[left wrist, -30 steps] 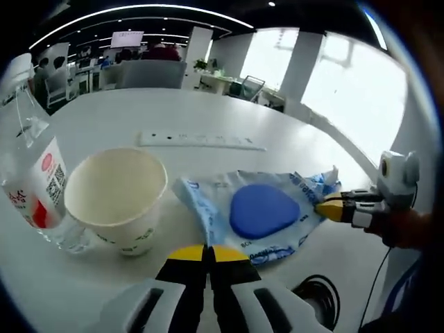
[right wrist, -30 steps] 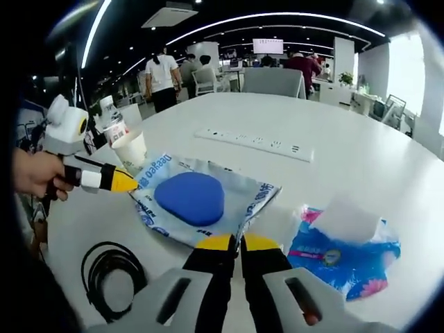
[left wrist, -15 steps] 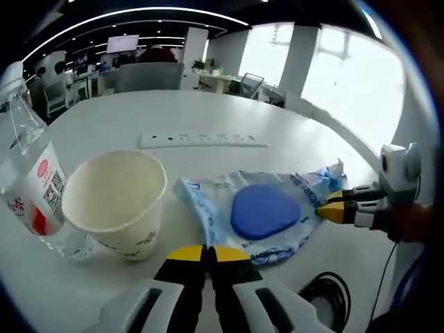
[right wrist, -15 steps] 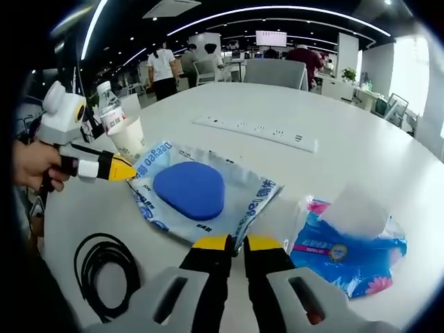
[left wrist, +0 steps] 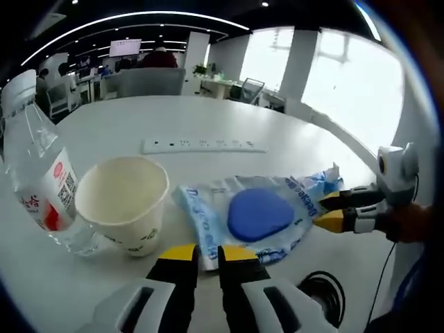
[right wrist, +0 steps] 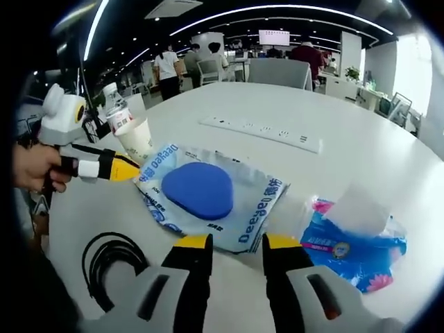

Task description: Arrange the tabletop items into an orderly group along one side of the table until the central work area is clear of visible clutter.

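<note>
While the left claw (left wrist: 208,252) hangs slightly parted at 6 o'clock in the left gripper view, the blue pad (left wrist: 259,213) lies on its wrapper (left wrist: 208,216) on the white bench (left wrist: 208,121), paper cup (left wrist: 123,202) and bottle (left wrist: 41,180) toward 9. In the right gripper view, the right claw (right wrist: 234,242) stands apart near the wrapper's edge, tissue pack (right wrist: 354,239) at 3, black cable (right wrist: 111,260) at 8.

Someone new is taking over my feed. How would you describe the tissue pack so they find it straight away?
On the white table, start from the power strip across the middle and come toward the right gripper. Beside the silver-blue packet with the blue pad, on the side away from the cup, lies the tissue pack. It alone has a white tissue sticking up from bright blue wrap with pink flowers.
</note>
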Demonstrator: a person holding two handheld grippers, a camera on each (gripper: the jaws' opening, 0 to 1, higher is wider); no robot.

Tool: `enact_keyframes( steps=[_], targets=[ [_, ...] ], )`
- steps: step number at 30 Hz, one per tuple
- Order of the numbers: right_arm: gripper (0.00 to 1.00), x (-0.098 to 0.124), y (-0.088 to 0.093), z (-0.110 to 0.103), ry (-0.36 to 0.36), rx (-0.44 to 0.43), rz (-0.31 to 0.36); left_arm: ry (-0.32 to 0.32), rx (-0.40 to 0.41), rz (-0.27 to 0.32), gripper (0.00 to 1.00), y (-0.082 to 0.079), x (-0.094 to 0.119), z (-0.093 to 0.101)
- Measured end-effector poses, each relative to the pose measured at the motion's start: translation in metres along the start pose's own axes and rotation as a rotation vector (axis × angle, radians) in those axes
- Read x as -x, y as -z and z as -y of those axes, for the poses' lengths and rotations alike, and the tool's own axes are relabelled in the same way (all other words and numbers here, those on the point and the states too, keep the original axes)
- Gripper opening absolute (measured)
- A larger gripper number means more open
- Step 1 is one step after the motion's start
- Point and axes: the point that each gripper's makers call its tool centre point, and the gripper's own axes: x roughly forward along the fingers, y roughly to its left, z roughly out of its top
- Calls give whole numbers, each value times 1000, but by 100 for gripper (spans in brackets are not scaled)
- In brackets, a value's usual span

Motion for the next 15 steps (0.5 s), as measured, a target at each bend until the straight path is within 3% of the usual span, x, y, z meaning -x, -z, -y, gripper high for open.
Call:
enact_keyframes(
  steps=[7, 12, 15],
  targets=[
    [39, 17, -8, -12, -10, 9, 42, -3, 7, 28, 16, -2, 13, 8],
    [47, 30, -11, -18, -20, -15, 55, 17, -6, -9, 22, 11, 26, 16],
    [52, 38, -6, -30, -55, -30, 16, 52, -3, -36, 27, 19, 34, 27]
  ],
)
